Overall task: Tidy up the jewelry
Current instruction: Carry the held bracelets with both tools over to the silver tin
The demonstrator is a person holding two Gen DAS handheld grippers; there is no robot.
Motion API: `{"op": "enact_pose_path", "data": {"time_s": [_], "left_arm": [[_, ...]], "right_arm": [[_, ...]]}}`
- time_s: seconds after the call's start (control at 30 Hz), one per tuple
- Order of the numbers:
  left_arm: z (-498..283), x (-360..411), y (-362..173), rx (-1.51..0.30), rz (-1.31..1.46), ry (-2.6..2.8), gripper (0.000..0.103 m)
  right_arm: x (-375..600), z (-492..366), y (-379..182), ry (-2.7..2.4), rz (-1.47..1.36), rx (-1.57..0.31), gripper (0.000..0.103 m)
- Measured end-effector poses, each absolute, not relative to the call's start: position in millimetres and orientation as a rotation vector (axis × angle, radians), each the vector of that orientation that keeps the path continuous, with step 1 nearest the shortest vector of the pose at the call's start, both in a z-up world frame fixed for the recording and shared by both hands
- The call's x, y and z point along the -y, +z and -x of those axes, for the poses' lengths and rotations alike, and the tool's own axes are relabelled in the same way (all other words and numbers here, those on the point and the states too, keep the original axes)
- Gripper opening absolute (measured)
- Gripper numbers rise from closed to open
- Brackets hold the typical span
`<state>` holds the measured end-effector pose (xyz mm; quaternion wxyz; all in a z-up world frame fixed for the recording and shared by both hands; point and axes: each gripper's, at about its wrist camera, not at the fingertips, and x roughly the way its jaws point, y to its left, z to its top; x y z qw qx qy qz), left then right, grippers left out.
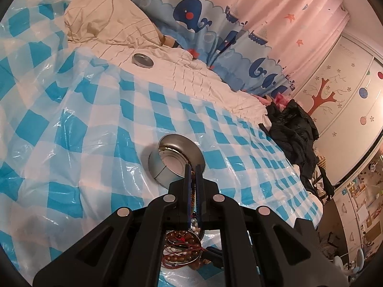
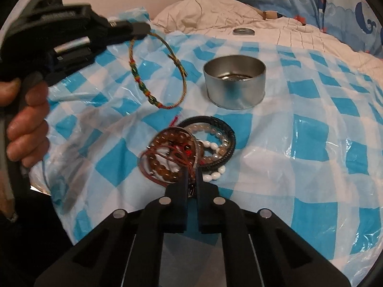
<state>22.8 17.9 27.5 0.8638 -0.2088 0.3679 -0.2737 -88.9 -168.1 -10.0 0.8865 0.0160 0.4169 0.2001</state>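
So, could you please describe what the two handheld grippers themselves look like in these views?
Both are matte black. The right gripper has two flat, straight fingers on angular linkage arms dotted with round silver pins. The left gripper matches, with blue-edged pads; seen side-on it has a pistol-style handle and a small silver cylinder on its body. No cables or sleeves are visible.

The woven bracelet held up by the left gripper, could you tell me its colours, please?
Tan cord with green, yellow and red knots on the woven bracelet, clearest in the right wrist view.

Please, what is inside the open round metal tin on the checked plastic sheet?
In the right wrist view, the tin shows bare metal walls and a shiny ribbed bottom, with no jewelry visible. The near wall hides the front part of the bottom, so something small and flat there cannot be excluded.
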Motion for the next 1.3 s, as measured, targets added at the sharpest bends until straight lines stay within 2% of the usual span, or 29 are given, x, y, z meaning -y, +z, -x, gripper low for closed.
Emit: {"op": "enact_pose_path", "data": {"time_s": [0.47, 1.3], "left_arm": [[-22, -10, 23, -0.779, 0.399, -0.565, 0.003], [-18, 12, 30, -0.780, 0.353, -0.576, 0.003]], "right_arm": [[213, 93, 31, 0.569, -0.373, -0.702, 0.006], [233, 88, 26, 0.564, -0.470, -0.703, 0.006]]}}
